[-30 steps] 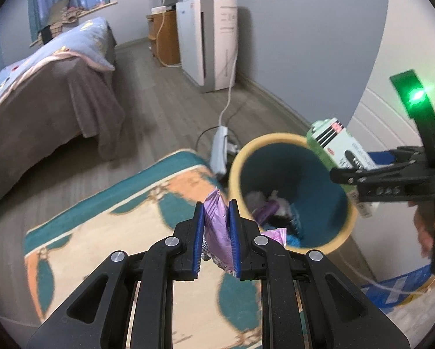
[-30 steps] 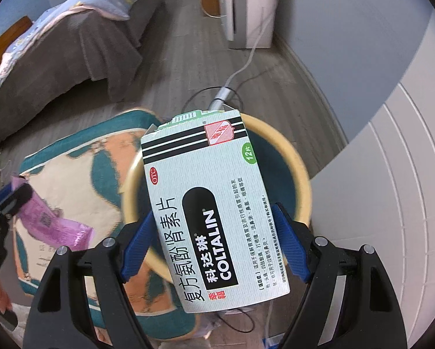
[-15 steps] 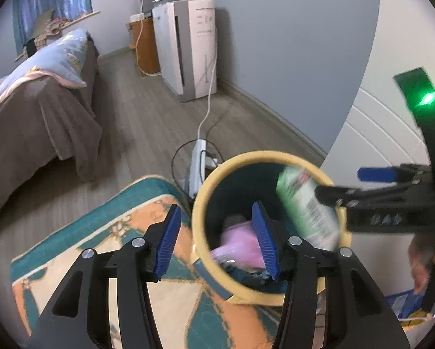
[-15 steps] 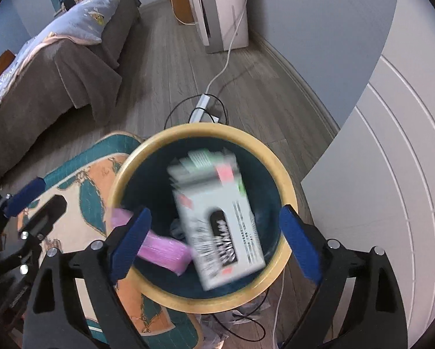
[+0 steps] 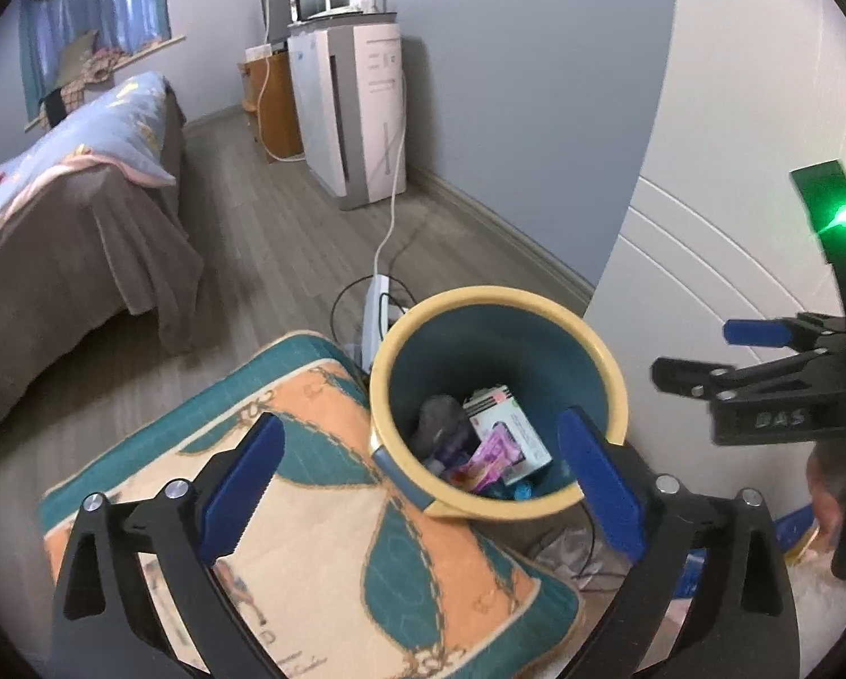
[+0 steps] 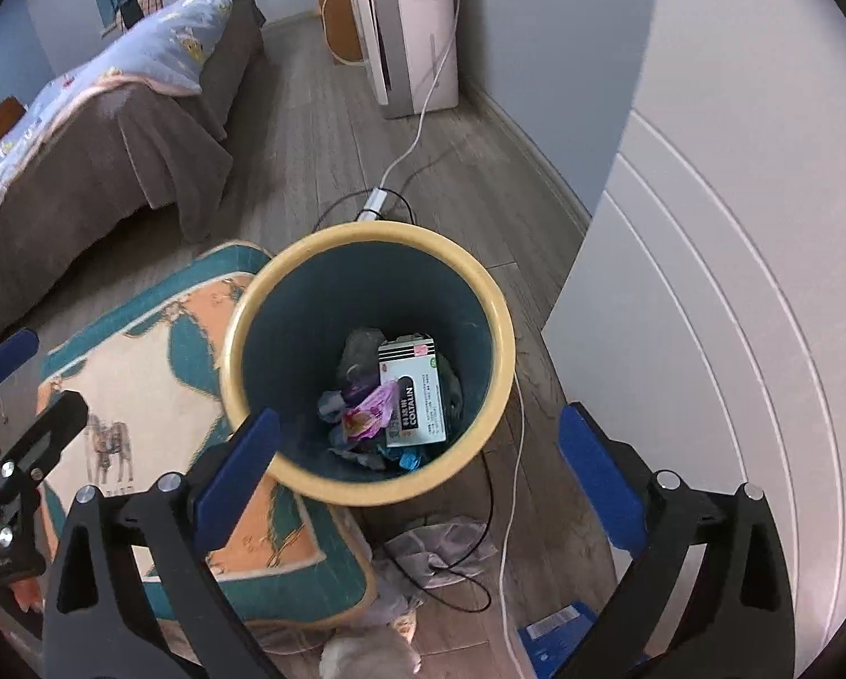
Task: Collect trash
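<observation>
A round trash bin with a yellow rim [image 5: 604, 362] [image 6: 366, 232] and teal inside stands on the floor. Inside lie a white medicine box [image 5: 510, 430] [image 6: 414, 396], a purple wrapper [image 5: 496, 455] [image 6: 372, 407] and other scraps. My left gripper [image 5: 423, 486] is open and empty above the bin's near edge. My right gripper [image 6: 423, 469] is open and empty over the bin; it also shows at the right of the left wrist view [image 5: 706, 362].
A patterned teal and orange cushion [image 5: 287, 509] [image 6: 140, 385] lies left of the bin. A power strip [image 5: 375, 305] and cables run behind it. A bed [image 5: 55, 215], an air purifier [image 5: 361, 113] and a white door [image 6: 734, 283] surround the spot. Crumpled plastic [image 6: 440, 554] lies near the bin.
My left gripper opened and dropped the purple wrapper into the bin. My right gripper opened and dropped the medicine box in. Both items now rest at the bottom.
</observation>
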Demonstrator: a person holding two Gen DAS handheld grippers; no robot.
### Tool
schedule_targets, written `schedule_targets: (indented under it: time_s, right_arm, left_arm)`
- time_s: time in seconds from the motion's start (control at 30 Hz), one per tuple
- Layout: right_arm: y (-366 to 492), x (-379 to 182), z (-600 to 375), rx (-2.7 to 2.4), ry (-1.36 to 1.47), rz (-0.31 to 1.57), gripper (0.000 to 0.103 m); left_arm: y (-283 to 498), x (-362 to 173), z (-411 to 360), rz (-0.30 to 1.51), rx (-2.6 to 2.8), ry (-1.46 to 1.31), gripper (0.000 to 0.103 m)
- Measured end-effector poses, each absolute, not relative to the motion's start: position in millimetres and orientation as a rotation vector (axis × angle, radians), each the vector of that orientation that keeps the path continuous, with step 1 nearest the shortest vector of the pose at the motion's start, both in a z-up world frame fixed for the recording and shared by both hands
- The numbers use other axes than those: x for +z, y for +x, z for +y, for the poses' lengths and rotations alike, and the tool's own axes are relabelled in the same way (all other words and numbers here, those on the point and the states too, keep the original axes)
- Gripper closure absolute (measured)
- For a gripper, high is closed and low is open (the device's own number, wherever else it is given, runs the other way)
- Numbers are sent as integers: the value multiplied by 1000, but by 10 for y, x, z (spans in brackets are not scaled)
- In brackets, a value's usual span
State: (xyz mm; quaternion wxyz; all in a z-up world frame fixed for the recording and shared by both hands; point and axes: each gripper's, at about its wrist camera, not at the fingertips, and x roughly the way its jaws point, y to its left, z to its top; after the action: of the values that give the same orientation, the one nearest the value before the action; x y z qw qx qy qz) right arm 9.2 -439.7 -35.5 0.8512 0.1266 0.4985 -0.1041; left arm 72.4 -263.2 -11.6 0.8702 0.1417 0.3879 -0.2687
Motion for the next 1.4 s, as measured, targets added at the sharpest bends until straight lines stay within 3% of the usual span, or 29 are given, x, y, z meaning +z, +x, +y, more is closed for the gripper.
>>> schedule_targets:
  time_s: [0.37,1.4]
  right_arm:
    - [-346,42,-4195,-182,250,945,6]
    - [-488,235,-4041,-218,154,847,6]
  left_arm:
    - [372,175,-2340,775,-529,210,5]
    - [292,14,-2323,722,-507,280,5]
